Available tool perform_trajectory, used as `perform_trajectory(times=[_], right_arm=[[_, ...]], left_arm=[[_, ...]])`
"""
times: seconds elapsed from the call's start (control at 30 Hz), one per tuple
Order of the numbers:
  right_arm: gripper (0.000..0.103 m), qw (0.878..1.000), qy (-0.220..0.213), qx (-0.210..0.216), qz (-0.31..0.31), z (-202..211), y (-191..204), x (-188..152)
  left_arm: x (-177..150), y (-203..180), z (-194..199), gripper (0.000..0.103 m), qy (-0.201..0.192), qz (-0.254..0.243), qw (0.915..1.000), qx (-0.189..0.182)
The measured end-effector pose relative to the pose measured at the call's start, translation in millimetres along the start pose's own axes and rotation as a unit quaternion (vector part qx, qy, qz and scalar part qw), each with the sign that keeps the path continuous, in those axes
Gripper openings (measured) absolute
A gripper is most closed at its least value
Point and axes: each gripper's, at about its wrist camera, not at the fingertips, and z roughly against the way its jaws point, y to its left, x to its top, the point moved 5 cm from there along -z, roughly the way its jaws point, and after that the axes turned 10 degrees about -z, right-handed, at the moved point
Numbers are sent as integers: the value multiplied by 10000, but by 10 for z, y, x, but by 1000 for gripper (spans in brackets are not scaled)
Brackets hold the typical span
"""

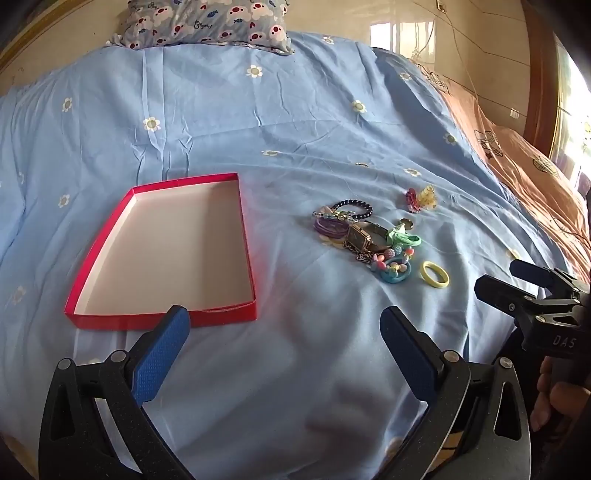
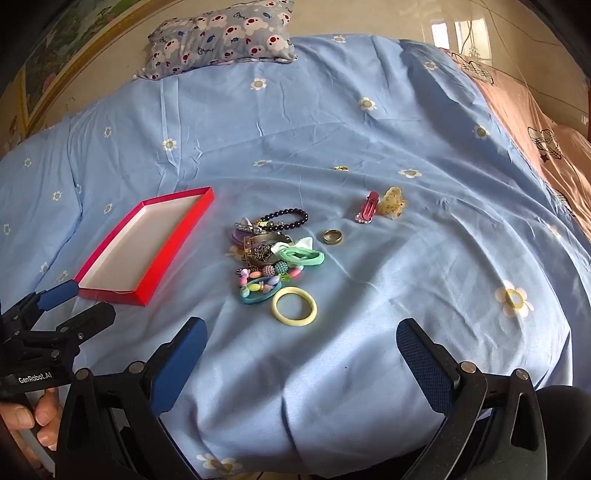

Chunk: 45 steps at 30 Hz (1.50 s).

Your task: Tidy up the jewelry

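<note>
A shallow red box (image 1: pixel 110 236) with a white inside lies empty on the blue bedspread; it also shows in the right wrist view (image 2: pixel 177 243). A pile of jewelry (image 2: pixel 273 251) lies right of it: a dark bead bracelet (image 2: pixel 291 215), a green hair tie (image 2: pixel 303 257), a yellow hair tie (image 2: pixel 294 306), a gold ring (image 2: pixel 332 236), a pink clip (image 2: pixel 368 206) and a yellow claw clip (image 2: pixel 393 201). The pile shows in the left wrist view (image 1: pixel 365 236). My left gripper (image 1: pixel 284 328) is open and empty near the box's front edge. My right gripper (image 2: pixel 301 343) is open and empty, just short of the yellow hair tie.
A patterned pillow (image 2: pixel 225 33) lies at the head of the bed. An orange quilt (image 2: pixel 535 122) runs along the right side. A small gold ring (image 2: pixel 341 168) lies alone farther back. The bedspread (image 2: pixel 332 129) is wrinkled.
</note>
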Motion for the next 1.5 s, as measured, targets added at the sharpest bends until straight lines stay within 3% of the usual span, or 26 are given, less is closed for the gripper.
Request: perform_trajectory(times=[0.13,0.43,1.5], right_arm=[[103,9997,44,223,51,-124,-370,97],[103,9991,-170,354,185,-74,-309,133],[103,9980,-182,584,161,-113,-281,126]], left_arm=[[-1,1,15,103,-27,-22,10000,25],[22,14,60,103,-101,-20,9999,70],[26,7,54,103,-104,-10,9999,55]])
